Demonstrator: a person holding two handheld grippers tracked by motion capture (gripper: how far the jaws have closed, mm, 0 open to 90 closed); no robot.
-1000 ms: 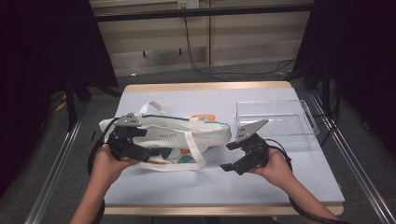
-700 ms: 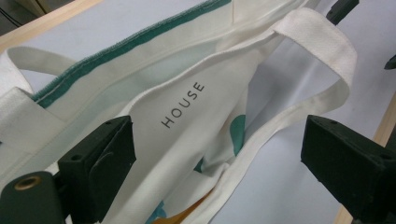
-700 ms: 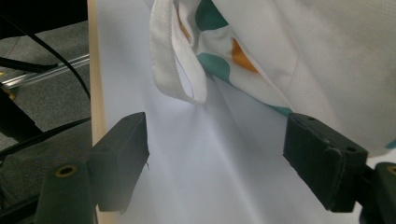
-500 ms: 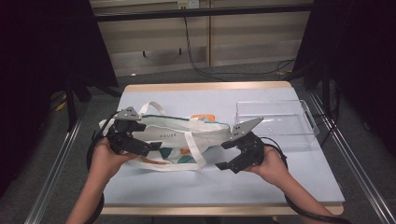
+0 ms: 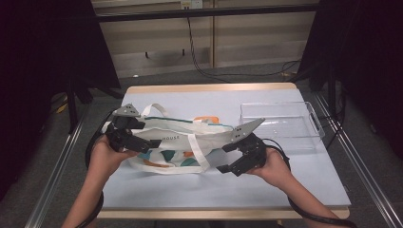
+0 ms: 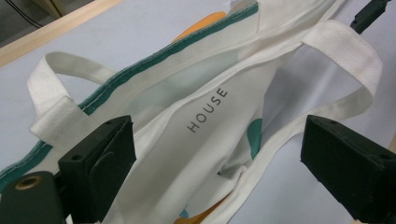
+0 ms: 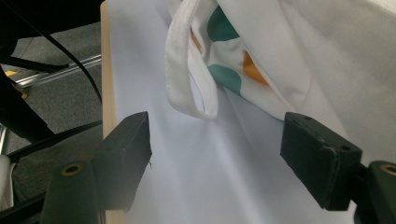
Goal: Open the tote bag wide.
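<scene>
Two grippers are at work on one white tote bag (image 5: 180,142), which lies on its side in the middle of the pale blue table (image 5: 190,190), its printed face with the word HOUSE turned up. I judge the work here is to take hold of the bag and open or arrange it, and I think it is only at the start.

My left gripper (image 5: 142,143) is at the left end of the bag. In the left gripper view its jaws stand wide apart, with the bag's cloth and one handle strap (image 6: 345,51) lying between them, but the pads do not press on anything. My right gripper (image 5: 227,159) is at the right end, near the lower edge. Its jaws are also wide; they have been closing a little, and between them I see bare table, with the other handle loop (image 7: 187,70) just ahead and not touched.

So nothing is gripped yet. What is left, as I judge it: close on the cloth at each end, then lift or spread the bag. The clear plastic tray (image 5: 280,124) on the right holds nothing that I can see.
</scene>
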